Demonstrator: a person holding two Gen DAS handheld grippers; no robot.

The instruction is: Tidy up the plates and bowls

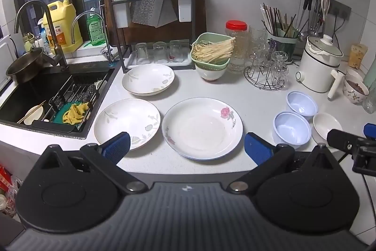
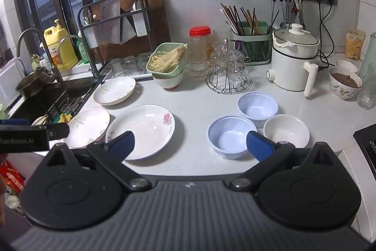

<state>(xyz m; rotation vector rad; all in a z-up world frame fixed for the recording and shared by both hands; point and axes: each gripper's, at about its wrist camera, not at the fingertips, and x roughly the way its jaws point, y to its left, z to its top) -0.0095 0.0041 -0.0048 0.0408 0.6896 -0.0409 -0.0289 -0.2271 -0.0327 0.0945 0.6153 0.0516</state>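
Three white plates lie on the counter: a large rose-patterned plate [image 1: 202, 127] [image 2: 143, 131], a leaf-patterned plate [image 1: 127, 122] [image 2: 87, 127] to its left, and another leaf-patterned plate [image 1: 148, 78] [image 2: 114, 90] behind. Two pale blue bowls [image 1: 291, 129] [image 1: 302, 103] [image 2: 231, 135] [image 2: 257, 106] and a small white bowl [image 1: 327, 125] [image 2: 286, 131] stand at the right. My left gripper [image 1: 186, 148] is open and empty, just in front of the rose plate. My right gripper [image 2: 190, 145] is open and empty, between the rose plate and the near blue bowl.
A black sink [image 1: 47, 95] with a rack and yellow cloth is at the left. A dish rack [image 1: 152, 22], a green basket of noodles on a bowl [image 1: 211, 55], glasses on a wire stand [image 1: 265, 69], a white cooker [image 1: 319, 65] and a filled bowl [image 2: 345, 85] line the back.
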